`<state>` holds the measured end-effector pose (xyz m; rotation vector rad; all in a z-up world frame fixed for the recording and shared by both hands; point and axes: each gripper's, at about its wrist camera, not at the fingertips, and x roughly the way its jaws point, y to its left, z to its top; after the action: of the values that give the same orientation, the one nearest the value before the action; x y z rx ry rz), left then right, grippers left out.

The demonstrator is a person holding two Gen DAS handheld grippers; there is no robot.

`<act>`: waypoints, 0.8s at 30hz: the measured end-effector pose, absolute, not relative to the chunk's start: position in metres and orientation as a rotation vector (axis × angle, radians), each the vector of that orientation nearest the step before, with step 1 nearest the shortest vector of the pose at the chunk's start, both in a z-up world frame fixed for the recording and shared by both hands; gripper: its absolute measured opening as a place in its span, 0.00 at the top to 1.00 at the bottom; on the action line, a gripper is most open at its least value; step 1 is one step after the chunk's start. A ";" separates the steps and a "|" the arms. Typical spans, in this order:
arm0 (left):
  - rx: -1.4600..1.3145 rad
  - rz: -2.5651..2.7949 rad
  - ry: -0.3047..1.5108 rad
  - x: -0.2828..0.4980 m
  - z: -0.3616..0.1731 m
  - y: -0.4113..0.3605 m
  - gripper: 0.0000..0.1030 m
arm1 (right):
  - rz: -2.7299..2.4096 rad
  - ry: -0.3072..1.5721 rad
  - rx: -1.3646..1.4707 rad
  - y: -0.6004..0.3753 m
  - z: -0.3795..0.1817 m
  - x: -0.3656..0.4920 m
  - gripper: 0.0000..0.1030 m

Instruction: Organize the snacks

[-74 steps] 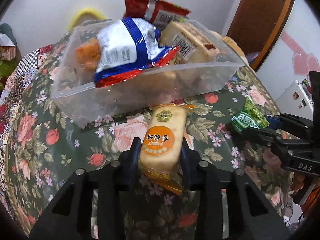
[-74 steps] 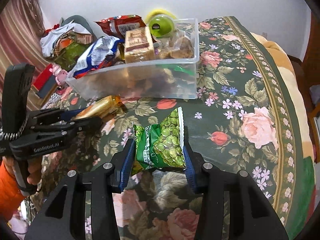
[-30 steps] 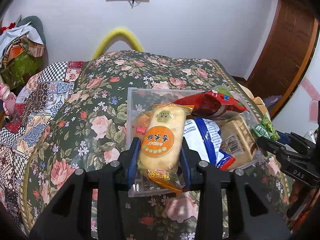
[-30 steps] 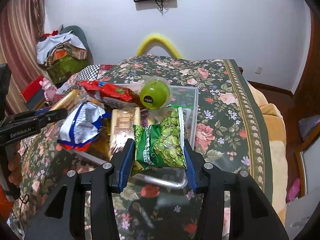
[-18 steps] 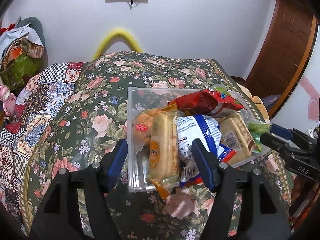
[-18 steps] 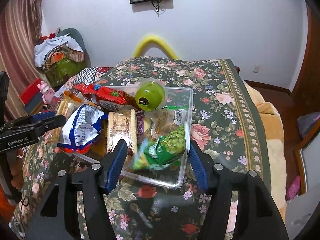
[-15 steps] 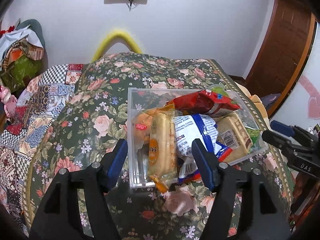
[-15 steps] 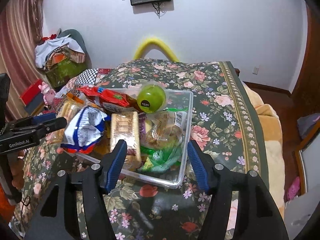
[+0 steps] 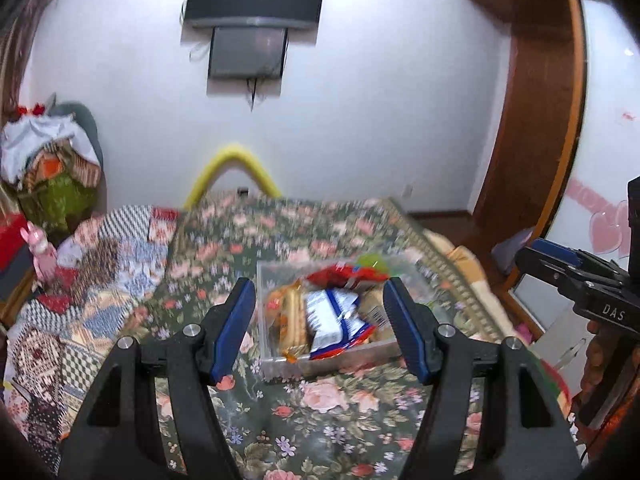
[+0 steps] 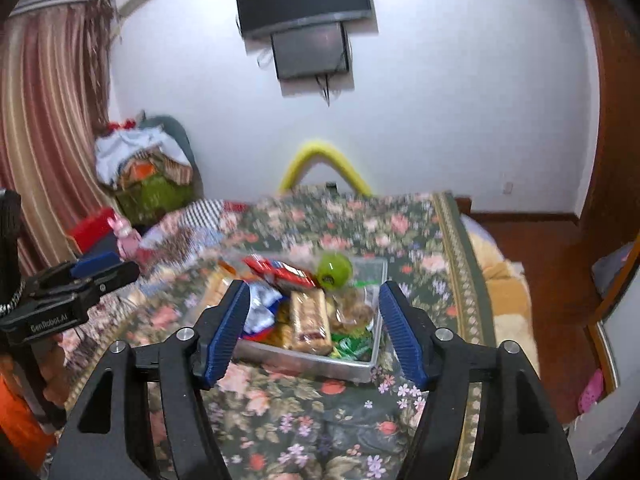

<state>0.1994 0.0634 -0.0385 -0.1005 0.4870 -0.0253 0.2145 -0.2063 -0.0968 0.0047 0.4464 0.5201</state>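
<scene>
A clear plastic bin (image 9: pixel 344 356) full of snack packets stands on the floral bedspread; it also shows in the right wrist view (image 10: pixel 320 358). In it lie a blue-and-white packet (image 9: pixel 330 318), a red packet (image 9: pixel 344 274), an orange rice cracker pack (image 9: pixel 290 320), a tan biscuit pack (image 10: pixel 310 320), a green pea packet (image 10: pixel 352 346) and a green round cup (image 10: pixel 334 268). My left gripper (image 9: pixel 322 322) is open and empty, raised above and behind the bin. My right gripper (image 10: pixel 312 326) is open and empty, also raised back from the bin.
The floral bedspread (image 9: pixel 328 412) covers the bed, with a patchwork quilt (image 9: pixel 88 280) at left. A yellow arch (image 10: pixel 326 166) and a wall screen (image 10: pixel 308 28) are behind. A clothes pile (image 10: pixel 144 164) and curtain (image 10: pixel 48 128) stand left; a wooden door (image 9: pixel 528 120) right.
Both grippers opened and dropped their packets into the bin, the cracker pack at left and the pea packet at right. Both then lifted up and back from the bin.
</scene>
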 end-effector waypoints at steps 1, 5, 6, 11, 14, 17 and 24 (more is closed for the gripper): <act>-0.092 -0.025 0.463 0.190 -0.031 0.060 0.36 | 0.524 0.423 0.006 -0.207 -0.090 0.205 0.38; -0.053 -0.020 0.366 0.150 -0.006 0.045 0.32 | 0.543 0.347 0.012 -0.209 -0.067 0.164 0.37; -0.048 -0.020 0.346 0.141 -0.001 0.042 0.29 | 0.545 0.332 0.010 -0.209 -0.065 0.156 0.37; -0.046 -0.033 0.295 0.107 0.013 0.031 0.23 | 0.548 0.264 -0.003 -0.207 -0.055 0.117 0.28; -0.048 -0.027 0.268 0.090 0.016 0.027 0.14 | 0.537 0.238 -0.017 -0.204 -0.053 0.100 0.22; -0.061 -0.029 0.256 0.075 0.017 0.025 0.11 | 0.531 0.224 -0.016 -0.203 -0.053 0.095 0.15; -0.055 -0.026 0.248 0.059 0.017 0.019 0.04 | 0.502 0.181 -0.003 -0.206 -0.052 0.080 0.00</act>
<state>0.0591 0.0192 0.0165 -0.0549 0.2479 -0.0258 0.0800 -0.2056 -0.0523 -0.0035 0.1808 0.5020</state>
